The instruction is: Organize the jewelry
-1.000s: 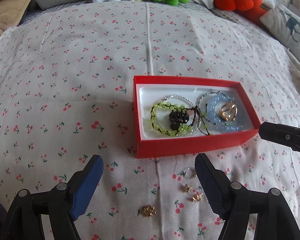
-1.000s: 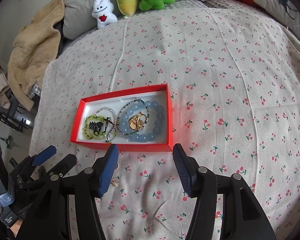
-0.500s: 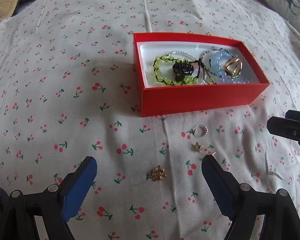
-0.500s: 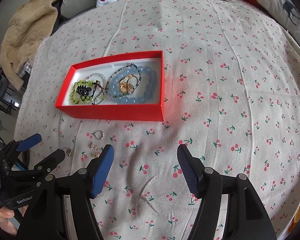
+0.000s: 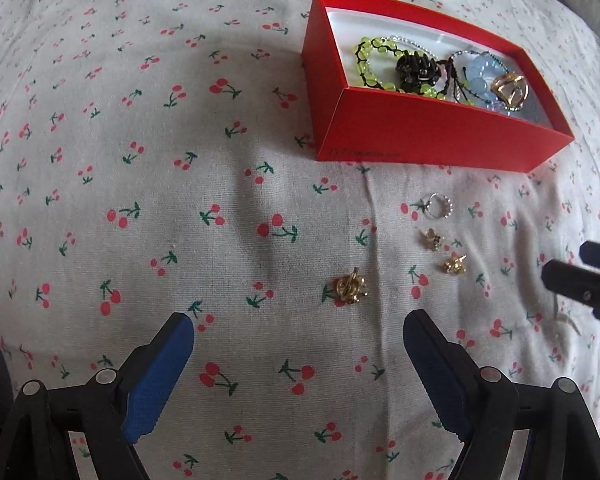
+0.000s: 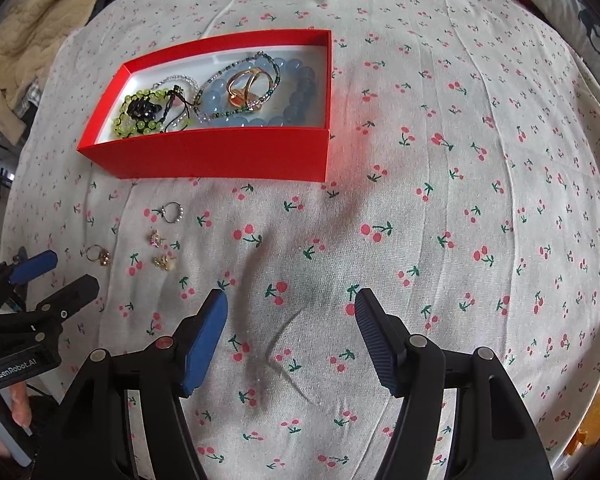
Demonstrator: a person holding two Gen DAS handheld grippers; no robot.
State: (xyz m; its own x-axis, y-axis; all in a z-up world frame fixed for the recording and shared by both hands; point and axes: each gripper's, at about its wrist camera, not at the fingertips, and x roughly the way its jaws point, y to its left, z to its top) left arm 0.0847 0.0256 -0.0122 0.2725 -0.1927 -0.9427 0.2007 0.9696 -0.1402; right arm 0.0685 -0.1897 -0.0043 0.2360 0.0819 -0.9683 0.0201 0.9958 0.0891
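- Left gripper (image 5: 298, 334) has its jaws wide apart, empty, just short of the gold ring (image 5: 349, 287); right gripper (image 6: 291, 312) likewise spread and empty.
- 4 small metal pieces lie on soft, wrinkled cloth (image 5: 140, 200) near the red box (image 5: 420, 136).
- Risk: blunt pads could pinch fabric or flick the knobbly ring away.
- Beaded bracelets (image 6: 260, 96) already sit in the box.

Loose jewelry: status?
Left gripper and right gripper open, empty. Two rings, two small gold pieces on sheet outside box. Path clear.
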